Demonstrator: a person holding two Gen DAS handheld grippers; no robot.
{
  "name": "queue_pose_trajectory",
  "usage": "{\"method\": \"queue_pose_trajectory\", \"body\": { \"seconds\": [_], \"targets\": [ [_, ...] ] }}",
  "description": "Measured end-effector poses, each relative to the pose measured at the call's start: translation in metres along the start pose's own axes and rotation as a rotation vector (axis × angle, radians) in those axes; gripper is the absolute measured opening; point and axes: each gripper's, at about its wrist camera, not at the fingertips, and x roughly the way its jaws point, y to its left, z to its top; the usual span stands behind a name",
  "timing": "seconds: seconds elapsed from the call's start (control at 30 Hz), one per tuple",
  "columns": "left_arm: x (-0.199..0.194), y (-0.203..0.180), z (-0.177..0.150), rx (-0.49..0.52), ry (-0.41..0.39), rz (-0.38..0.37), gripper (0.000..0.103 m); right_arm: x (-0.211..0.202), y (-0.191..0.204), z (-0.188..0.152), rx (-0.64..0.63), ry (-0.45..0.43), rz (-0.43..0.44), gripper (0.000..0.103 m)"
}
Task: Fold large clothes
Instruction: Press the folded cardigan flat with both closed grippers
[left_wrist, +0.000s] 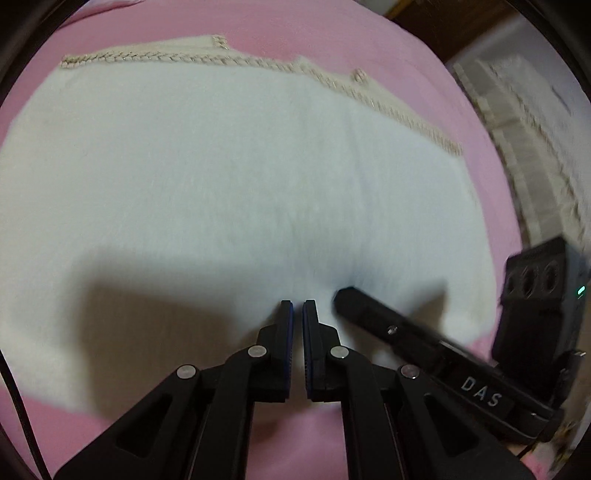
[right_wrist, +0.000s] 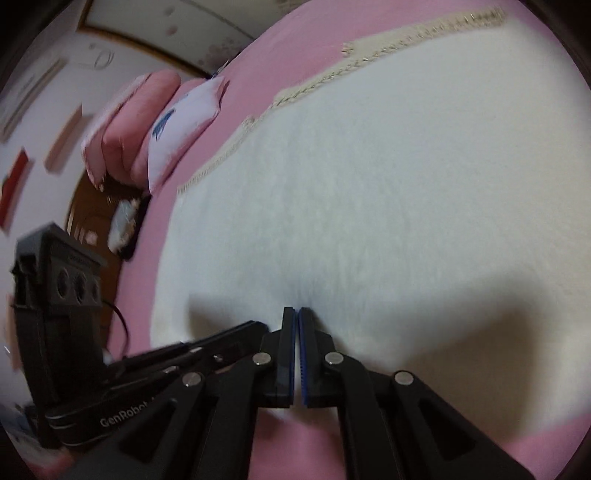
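Observation:
A large white fleecy garment (left_wrist: 221, 177) with a beige braided trim (left_wrist: 155, 58) lies spread flat on a pink bed sheet (left_wrist: 491, 177). My left gripper (left_wrist: 297, 305) is shut and low over the garment's near part, with nothing visibly between its pads. Just to its right is my right gripper (left_wrist: 341, 295), also shut. In the right wrict view the right gripper (right_wrist: 296, 311) has its tips down on the garment (right_wrist: 388, 184), and small creases gather there. Whether any fabric is pinched does not show. The left gripper (right_wrist: 255, 326) lies close on its left.
The bed's pink sheet (right_wrist: 236, 122) frames the garment on all sides. Pink and white pillows (right_wrist: 155, 125) are stacked at the bed's far left end. Beyond the bed's edge lie a dark wooden floor (right_wrist: 92, 221) and a pale patterned rug (left_wrist: 535, 147).

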Motion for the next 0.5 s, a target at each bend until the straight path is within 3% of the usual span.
{"method": "queue_pose_trajectory", "body": {
  "seconds": [0.1,0.27,0.4,0.5],
  "targets": [
    [0.01,0.007,0.027,-0.067,-0.034,-0.021,0.002,0.01,-0.008,0.025,0.051,-0.014,0.037,0.0],
    [0.032,0.02,0.071,-0.143,-0.096,-0.027,0.002,0.043,0.008,0.059,-0.002,0.009,0.005,0.0],
    [0.044,0.029,0.11,-0.208,-0.144,-0.056,0.002,0.04,0.006,0.075,0.003,-0.026,0.083,0.0],
    [0.056,0.027,0.137,-0.194,-0.157,-0.022,0.002,0.055,0.004,0.109,0.069,-0.053,0.044,0.0]
  ]
}}
